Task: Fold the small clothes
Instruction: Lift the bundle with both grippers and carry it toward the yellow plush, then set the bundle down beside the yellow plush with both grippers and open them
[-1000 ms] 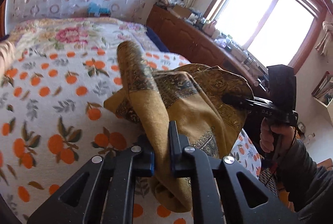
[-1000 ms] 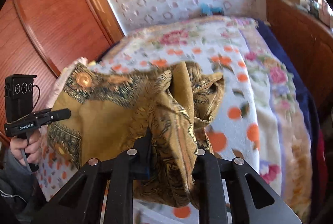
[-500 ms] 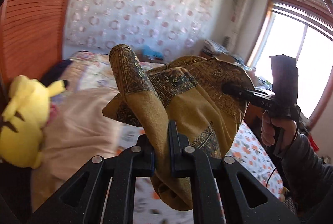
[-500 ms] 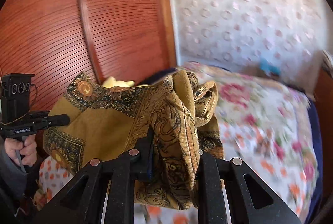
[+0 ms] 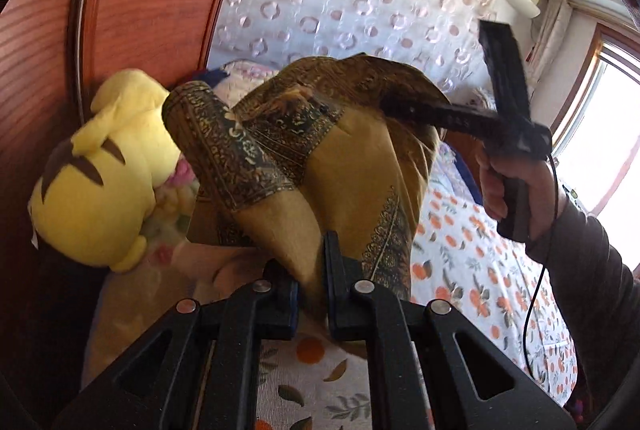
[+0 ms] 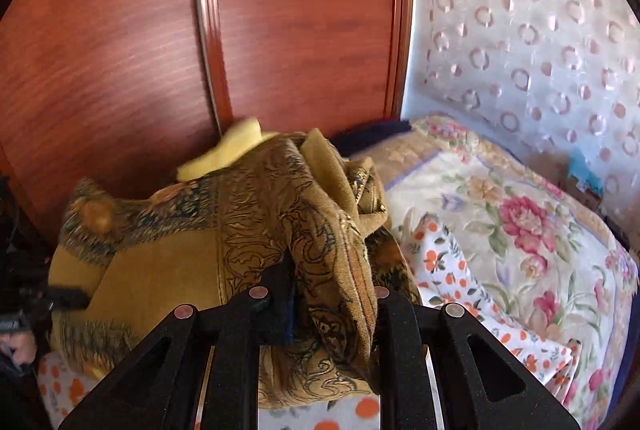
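A mustard-yellow garment (image 5: 344,166) with dark paisley bands hangs bunched in the air above the bed. My left gripper (image 5: 312,270) is shut on one part of it. In the left wrist view my right gripper (image 5: 394,106) reaches in from the right and is buried in the cloth's upper edge. In the right wrist view the garment (image 6: 224,230) drapes over my right gripper (image 6: 332,294), which is shut on a thick fold. The left gripper (image 6: 68,298) shows at the far left, holding the cloth's other end.
A yellow plush toy (image 5: 100,174) lies against the red wooden headboard (image 6: 280,30). The bed has an orange-print sheet (image 5: 492,270) and a floral quilt (image 6: 520,230). A patterned curtain (image 5: 340,2) hangs behind. A window (image 5: 608,102) is at the right.
Both grippers have swung left with the garment held between them, from facing the bed and window to facing the headboard and plush toy. Both grips are unchanged.
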